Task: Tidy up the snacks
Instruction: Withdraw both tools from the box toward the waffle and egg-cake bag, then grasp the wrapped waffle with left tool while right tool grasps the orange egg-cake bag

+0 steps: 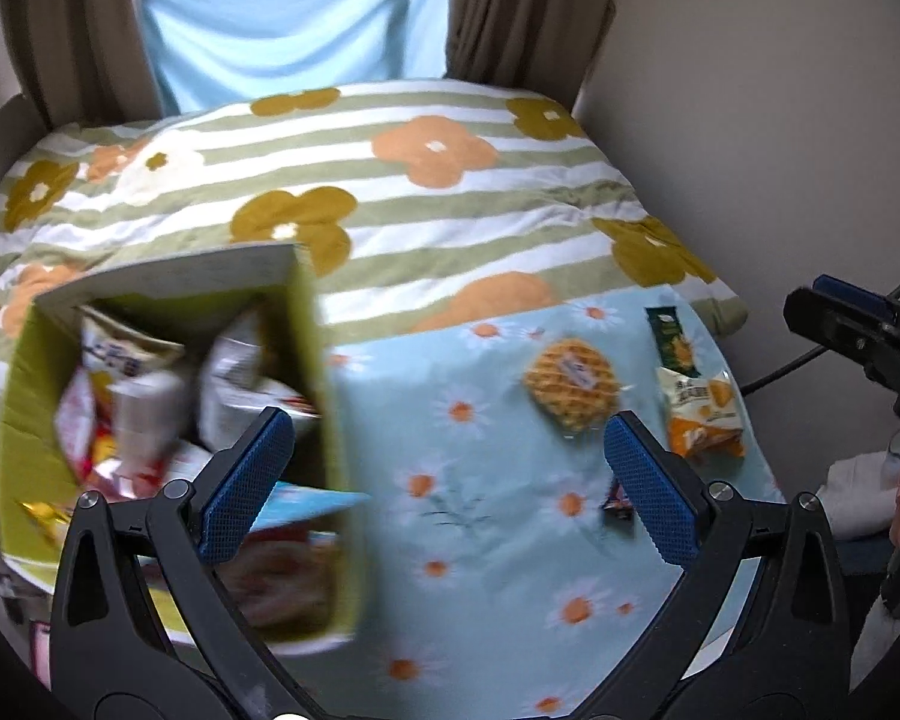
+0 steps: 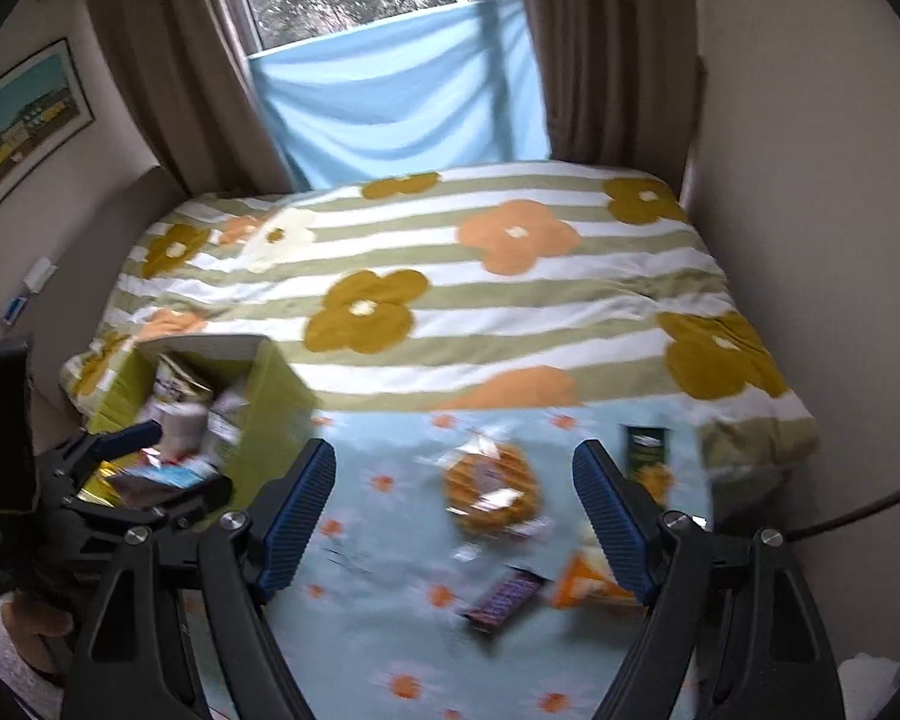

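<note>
A green cardboard box (image 1: 324,396) full of snack packets stands at the left on a light blue daisy cloth (image 1: 486,570); it also shows in the right wrist view (image 2: 270,402). A wrapped waffle (image 1: 570,387), a dark green packet (image 1: 672,339), an orange-and-white packet (image 1: 702,414) and a small dark bar (image 1: 618,507) lie on the cloth. My left gripper (image 1: 450,480) is open and empty beside the box. My right gripper (image 2: 456,516) is open and empty above the waffle (image 2: 492,495), the dark bar (image 2: 501,600) and the orange packet (image 2: 582,585).
The cloth lies on a bed with a striped flower quilt (image 1: 390,192). Curtains and a blue sheet (image 1: 282,18) hang at the window behind. Walls close in on both sides. A cable (image 2: 858,510) runs at the right.
</note>
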Demonstrator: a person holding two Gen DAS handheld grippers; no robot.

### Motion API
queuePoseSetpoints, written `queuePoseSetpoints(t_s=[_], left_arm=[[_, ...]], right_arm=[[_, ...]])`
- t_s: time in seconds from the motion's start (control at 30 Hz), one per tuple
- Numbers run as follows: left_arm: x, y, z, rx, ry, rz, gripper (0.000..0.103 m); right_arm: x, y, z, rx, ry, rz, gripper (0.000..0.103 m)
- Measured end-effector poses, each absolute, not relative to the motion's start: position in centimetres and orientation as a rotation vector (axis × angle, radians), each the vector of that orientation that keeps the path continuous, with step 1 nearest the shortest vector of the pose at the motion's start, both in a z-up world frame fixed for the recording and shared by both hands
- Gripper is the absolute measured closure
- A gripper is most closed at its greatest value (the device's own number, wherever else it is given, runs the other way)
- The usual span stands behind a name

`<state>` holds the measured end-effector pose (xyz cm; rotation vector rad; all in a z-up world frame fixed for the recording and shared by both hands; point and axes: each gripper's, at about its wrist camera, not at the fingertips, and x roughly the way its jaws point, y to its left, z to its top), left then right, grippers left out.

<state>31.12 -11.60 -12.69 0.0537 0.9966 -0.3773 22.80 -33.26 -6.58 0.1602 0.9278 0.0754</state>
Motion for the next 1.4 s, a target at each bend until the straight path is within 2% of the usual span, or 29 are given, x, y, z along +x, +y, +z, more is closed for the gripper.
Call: queuePoseSetpoints(t_s=[0.3,0.7,0.73,0.8,0.83,1.4], left_arm=[[31.2,-19.4,-17.5,0.055,1.078,-0.393,0.0],[36.7,-25.6,-26.1,0.102,1.236,-0.43,0.0],[37.1,-25.9,-26.6,0.103,1.243,-0.426,0.0],[37.9,-26.3,-27.7,0.111,1.257,-0.423,0.0],[38.2,-26.5,-28.1,0.116,1.259,-0.421,0.0],[39.5,-28.7,-31.3,0.226,1.287,-0.475,0.0]], right_arm=[[21.6,-40.3,-13.3,0.172,1.042,0.032,0.025],[21.2,-43.3,-22.5,0.271,1.15,-0.082,0.025],[21.2,-43.3,-23.0,0.278,1.154,-0.095,0.022],[21.2,-43.4,-24.1,0.287,1.161,-0.135,0.004],[21.3,-43.4,-24.4,0.291,1.158,-0.142,0.002],[22.6,-42.3,-26.5,0.228,1.15,-0.177,0.001]])
